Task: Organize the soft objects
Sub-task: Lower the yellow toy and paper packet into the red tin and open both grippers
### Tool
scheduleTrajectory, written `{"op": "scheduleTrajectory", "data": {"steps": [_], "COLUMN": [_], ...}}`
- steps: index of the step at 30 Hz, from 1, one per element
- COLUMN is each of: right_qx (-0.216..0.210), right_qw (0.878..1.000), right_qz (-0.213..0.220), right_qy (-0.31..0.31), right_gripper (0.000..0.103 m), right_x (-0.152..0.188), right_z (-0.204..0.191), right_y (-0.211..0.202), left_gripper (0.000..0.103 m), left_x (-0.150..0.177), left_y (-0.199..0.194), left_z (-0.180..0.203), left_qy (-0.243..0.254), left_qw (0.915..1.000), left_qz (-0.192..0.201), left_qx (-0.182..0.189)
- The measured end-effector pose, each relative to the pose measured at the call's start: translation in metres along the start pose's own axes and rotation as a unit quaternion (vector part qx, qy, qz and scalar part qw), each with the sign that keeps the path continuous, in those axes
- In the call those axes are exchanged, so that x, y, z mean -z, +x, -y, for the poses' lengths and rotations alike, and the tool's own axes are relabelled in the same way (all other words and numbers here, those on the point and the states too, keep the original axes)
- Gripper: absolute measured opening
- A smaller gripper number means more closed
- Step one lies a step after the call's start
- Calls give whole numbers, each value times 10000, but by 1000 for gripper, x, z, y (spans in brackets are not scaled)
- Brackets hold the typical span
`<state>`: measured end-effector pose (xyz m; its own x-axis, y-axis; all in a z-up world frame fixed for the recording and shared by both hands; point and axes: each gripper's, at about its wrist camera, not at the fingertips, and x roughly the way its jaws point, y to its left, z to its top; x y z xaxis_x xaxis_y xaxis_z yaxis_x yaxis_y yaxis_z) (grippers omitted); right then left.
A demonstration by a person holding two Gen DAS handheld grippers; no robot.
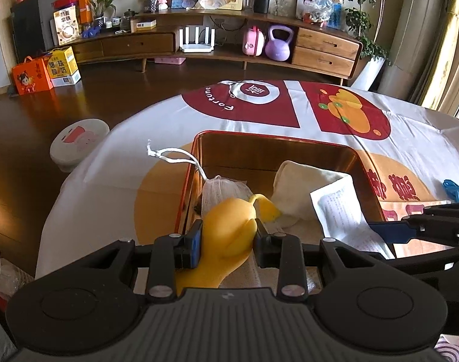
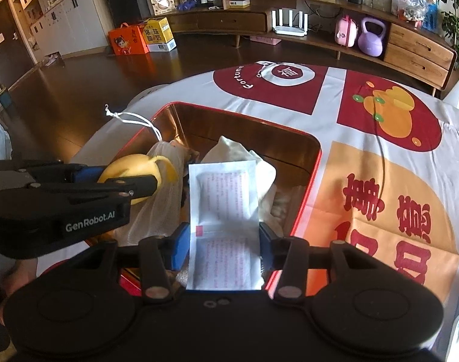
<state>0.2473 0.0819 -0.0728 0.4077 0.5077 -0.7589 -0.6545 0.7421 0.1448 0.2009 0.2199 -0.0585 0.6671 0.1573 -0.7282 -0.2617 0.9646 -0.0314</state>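
Note:
A red-rimmed tin box (image 1: 259,136) with a coppery inside stands on the printed tablecloth (image 1: 169,114). In it lie a white mesh drawstring bag (image 1: 226,187) and a folded cream cloth (image 1: 301,187). My left gripper (image 1: 227,241) is shut on a yellow soft toy (image 1: 229,220), held over the box's left part above the mesh bag. My right gripper (image 2: 224,241) is shut on a flat white packet (image 2: 223,193) with red print, held over the box's near right part. The left gripper's fingers (image 2: 123,182) and the yellow toy (image 2: 132,163) show at the left of the right wrist view.
The bag's white cord (image 1: 175,154) hangs over the box's left rim onto the cloth. A blue object (image 1: 455,190) lies on the table at the right. A round white stool (image 1: 78,141) stands by the table's left edge. A long wooden cabinet (image 1: 229,48) lines the far wall.

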Motion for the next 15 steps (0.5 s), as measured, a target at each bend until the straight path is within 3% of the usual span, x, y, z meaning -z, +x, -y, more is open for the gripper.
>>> {"op": "scheduleTrajectory", "data": {"steps": [3,7,13,15], "right_qx": [11,16,-60,-78], "right_qw": [10000,10000,9998,9997], "right_qz": [21,80,202,248], "right_qy": [9,-9,-10,4], "right_gripper": [55,56,60,61], "right_x": [0,2,4,5], "right_z": [0,-1,0,1], "right_y": [-2,-9,-22,-27], "left_gripper": [32,34,54,57], "left_x": [1,1,1,1], "left_y": [-1,-6,-14,-18], "left_z": [1,3,4,5], "left_qy": [-7,-13,-63,-64], "left_qw": [10000,10000,9999,9999], "left_qz": [8,25,84,134], "left_qx": [-18,-16,-34,-18]}}
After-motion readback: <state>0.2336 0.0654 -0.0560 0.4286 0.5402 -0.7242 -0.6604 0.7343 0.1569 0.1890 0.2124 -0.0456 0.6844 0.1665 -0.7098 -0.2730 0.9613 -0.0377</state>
